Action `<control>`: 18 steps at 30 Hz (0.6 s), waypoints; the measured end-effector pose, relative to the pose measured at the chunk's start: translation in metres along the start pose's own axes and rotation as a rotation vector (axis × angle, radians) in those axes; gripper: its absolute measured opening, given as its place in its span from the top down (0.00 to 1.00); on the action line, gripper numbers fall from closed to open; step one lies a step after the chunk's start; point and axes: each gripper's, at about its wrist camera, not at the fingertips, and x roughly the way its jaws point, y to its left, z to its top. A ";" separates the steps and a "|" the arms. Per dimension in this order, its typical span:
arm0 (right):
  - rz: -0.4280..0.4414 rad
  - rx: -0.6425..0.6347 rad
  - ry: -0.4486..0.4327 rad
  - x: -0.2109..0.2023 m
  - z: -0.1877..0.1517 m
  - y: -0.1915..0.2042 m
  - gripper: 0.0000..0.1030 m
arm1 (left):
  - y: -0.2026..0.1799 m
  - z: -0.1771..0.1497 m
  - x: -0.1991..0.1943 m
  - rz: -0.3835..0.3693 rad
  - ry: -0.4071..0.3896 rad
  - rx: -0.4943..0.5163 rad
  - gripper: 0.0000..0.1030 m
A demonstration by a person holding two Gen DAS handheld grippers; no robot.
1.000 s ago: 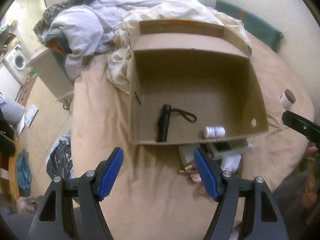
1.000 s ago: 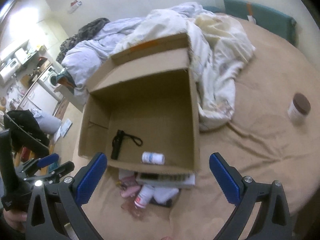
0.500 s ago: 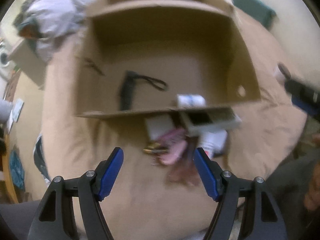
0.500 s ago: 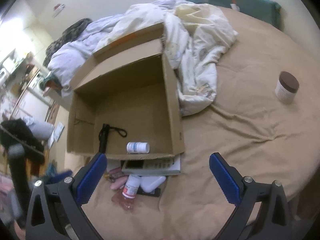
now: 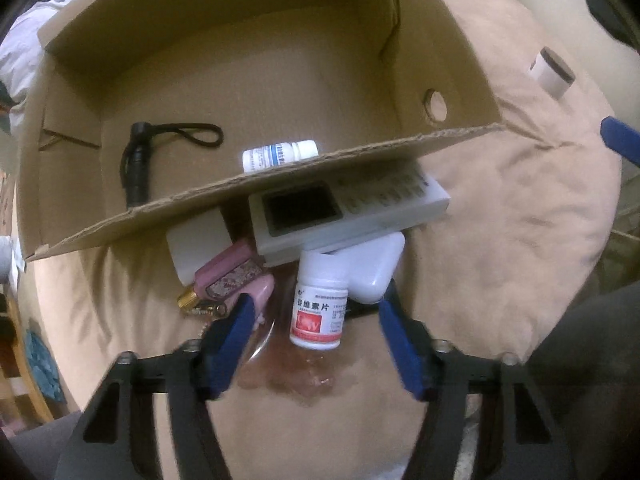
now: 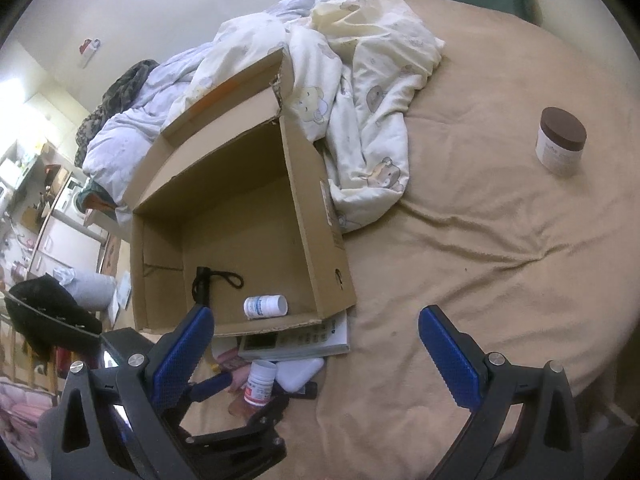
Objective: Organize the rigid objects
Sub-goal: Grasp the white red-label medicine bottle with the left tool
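The left gripper [image 5: 316, 312] has dropped over the pill bottle [image 5: 318, 306], its jaws just narrowing, not yet grasping; the box [image 5: 280, 184] waits at twelve o'clock.

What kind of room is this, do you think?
Most likely a bedroom in a small flat: a bed with a tan sheet, a rumpled duvet and, beyond it, a washing machine.

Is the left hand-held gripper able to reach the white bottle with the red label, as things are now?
Probably yes. The left hand-held gripper is open, its jaws just closing around the white bottle, which lies outside the cardboard box; nothing blocks it.
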 end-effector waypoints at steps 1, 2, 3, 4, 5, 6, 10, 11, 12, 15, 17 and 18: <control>-0.001 -0.004 0.003 0.001 0.000 0.000 0.00 | 0.000 0.001 0.002 0.008 0.006 0.002 0.59; -0.002 -0.009 0.004 0.001 0.000 0.001 0.00 | 0.001 0.001 0.005 0.014 0.015 0.000 0.60; -0.004 -0.013 0.004 0.001 0.000 0.002 0.00 | 0.002 0.000 0.007 0.011 0.024 -0.008 0.64; -0.007 -0.018 0.005 0.001 0.000 0.003 0.00 | 0.004 0.000 0.008 -0.002 0.031 -0.013 0.73; -0.009 -0.023 0.005 0.001 0.000 0.004 0.00 | 0.005 0.000 0.009 0.003 0.033 -0.012 0.77; -0.011 -0.025 0.005 0.002 -0.001 0.005 0.00 | 0.006 -0.001 0.007 0.003 0.027 -0.011 0.77; -0.017 -0.028 0.016 0.006 -0.001 0.006 0.00 | 0.017 -0.004 -0.010 -0.004 -0.004 -0.039 0.77; -0.019 -0.028 0.020 0.007 -0.002 0.006 0.00 | 0.021 -0.005 -0.016 -0.004 -0.017 -0.045 0.77; -0.022 -0.028 0.023 0.007 -0.002 0.006 0.00 | 0.026 -0.007 -0.024 -0.014 -0.032 -0.054 0.77; -0.033 -0.033 0.034 0.011 -0.003 0.008 0.00 | 0.041 -0.010 -0.047 -0.016 -0.068 -0.073 0.77; -0.039 -0.032 0.043 0.014 -0.004 0.009 0.00 | 0.055 -0.012 -0.059 -0.012 -0.085 -0.087 0.77; -0.042 -0.032 0.048 0.015 -0.004 0.009 0.00 | 0.065 -0.013 -0.065 -0.006 -0.091 -0.096 0.77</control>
